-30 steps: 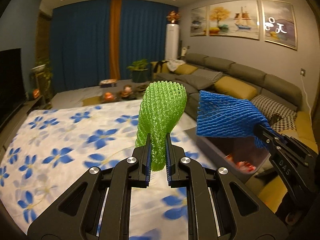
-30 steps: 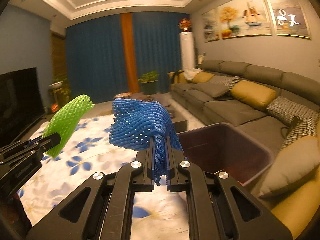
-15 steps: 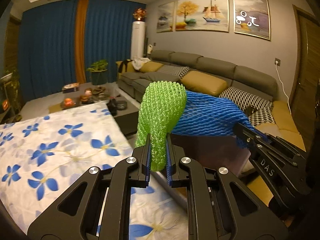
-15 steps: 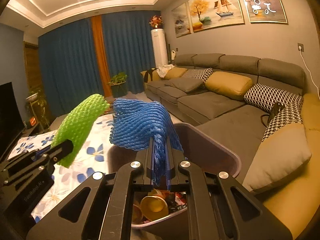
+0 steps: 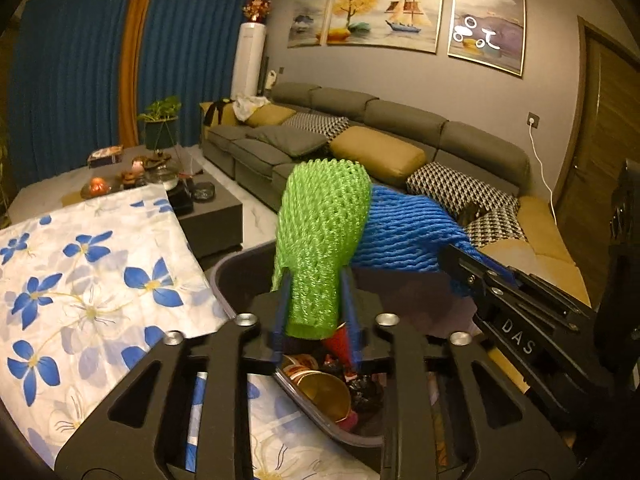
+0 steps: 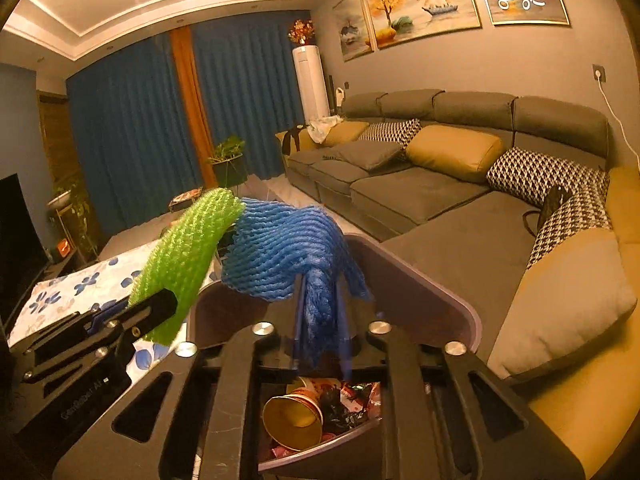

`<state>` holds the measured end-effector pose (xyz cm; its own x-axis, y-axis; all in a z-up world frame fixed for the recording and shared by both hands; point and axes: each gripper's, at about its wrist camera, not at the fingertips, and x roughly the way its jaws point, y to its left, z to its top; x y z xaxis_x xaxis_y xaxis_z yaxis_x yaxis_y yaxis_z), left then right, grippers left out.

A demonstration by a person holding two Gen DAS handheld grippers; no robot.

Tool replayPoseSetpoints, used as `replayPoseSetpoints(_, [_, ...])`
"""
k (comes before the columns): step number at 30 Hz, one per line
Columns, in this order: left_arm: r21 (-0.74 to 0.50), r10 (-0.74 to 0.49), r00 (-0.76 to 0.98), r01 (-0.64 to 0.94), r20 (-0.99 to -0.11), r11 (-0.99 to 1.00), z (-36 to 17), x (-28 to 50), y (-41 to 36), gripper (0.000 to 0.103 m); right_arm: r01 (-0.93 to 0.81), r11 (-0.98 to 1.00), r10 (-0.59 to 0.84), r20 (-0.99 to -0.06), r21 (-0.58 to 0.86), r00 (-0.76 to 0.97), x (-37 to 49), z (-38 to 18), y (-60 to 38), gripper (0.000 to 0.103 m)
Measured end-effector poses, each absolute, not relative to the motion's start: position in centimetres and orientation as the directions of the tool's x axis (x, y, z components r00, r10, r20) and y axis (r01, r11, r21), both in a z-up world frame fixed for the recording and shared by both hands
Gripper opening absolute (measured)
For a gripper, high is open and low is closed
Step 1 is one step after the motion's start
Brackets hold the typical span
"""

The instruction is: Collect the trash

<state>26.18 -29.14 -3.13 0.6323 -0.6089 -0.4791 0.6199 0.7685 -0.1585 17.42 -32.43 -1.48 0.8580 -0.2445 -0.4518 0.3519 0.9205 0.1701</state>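
My left gripper (image 5: 314, 312) has its jaws parted a little, with a green foam net (image 5: 322, 240) standing between them, over the dark trash bin (image 5: 224, 276). My right gripper (image 6: 320, 320) has its jaws parted a little too, with a blue foam net (image 6: 288, 248) hanging between them above the same bin (image 6: 440, 288). The blue net (image 5: 404, 232) shows behind the green one in the left wrist view. The green net (image 6: 188, 256) shows at left in the right wrist view. The bin holds a gold paper cup (image 6: 294, 416) and wrappers.
A table with a white cloth with blue flowers (image 5: 88, 280) lies left of the bin. A grey sofa (image 6: 440, 184) with yellow and checked cushions runs along the right. A low dark coffee table (image 5: 212, 212) with small items stands beyond.
Both grippers moved right, off the table, to over the bin. Both pairs of jaws have opened from a tight pinch, and the nets sit looser between them.
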Motion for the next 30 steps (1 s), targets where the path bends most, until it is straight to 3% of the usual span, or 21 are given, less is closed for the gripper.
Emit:
replayPoseSetpoints(1, [-0.166,-0.612,0.628,0.62,-0.481,0.767,-3.3,26.4,-29.1,0.042,0.353,0.92,-0.243,-0.457,0.171,0.855,17.5,-1.6,-32.4,0.026])
replayPoseSetpoints(6, [-0.193,-0.606,0.635,0.597,-0.479,0.779,-3.5,27.1,-28.0,0.061,0.367,0.914,-0.25,-0.469,0.175,0.847,17.6,-1.9,-32.9,0.033])
replayPoseSetpoints(12, [-0.19,-0.57,0.675,0.553,-0.469,0.811,-3.2,27.0,-26.5,0.074,0.383,0.911,-0.275,-0.465,0.155,0.842,16.6,-1.8,-32.6,0.054])
replayPoseSetpoints(14, [-0.166,-0.529,0.712,0.516,-0.462,0.84,-3.0,26.6,-25.6,0.079,0.387,0.913,-0.292,-0.454,0.131,0.842,16.2,-1.6,-31.9,0.069])
replayPoseSetpoints(16, [-0.152,-0.5,0.737,0.488,-0.454,0.859,-2.8,26.1,-24.8,0.085,0.391,0.913,-0.304,-0.443,0.118,0.844,15.9,-1.4,-31.9,0.076])
replayPoseSetpoints(20, [-0.117,-0.426,0.78,0.422,-0.458,0.899,-2.5,25.0,-23.2,0.089,0.403,0.912,-0.334,-0.428,0.079,0.84,15.3,-1.2,-30.8,0.087])
replayPoseSetpoints(24, [-0.062,-0.352,0.818,0.365,-0.455,0.929,-2.3,23.6,-21.4,0.092,0.395,0.917,-0.34,-0.421,0.048,0.841,14.7,-1.1,-29.4,0.09])
replayPoseSetpoints(26, [-0.038,-0.316,0.833,0.336,-0.455,0.941,-2.2,22.9,-20.5,0.093,0.388,0.921,-0.335,-0.416,0.047,0.846,14.3,-1.1,-28.5,0.098])
replayPoseSetpoints(30, [-0.013,-0.268,0.859,0.292,-0.437,0.956,-1.8,21.4,-18.4,0.097,0.381,0.924,-0.342,-0.402,0.019,0.849,13.4,-0.8,-26.6,0.098])
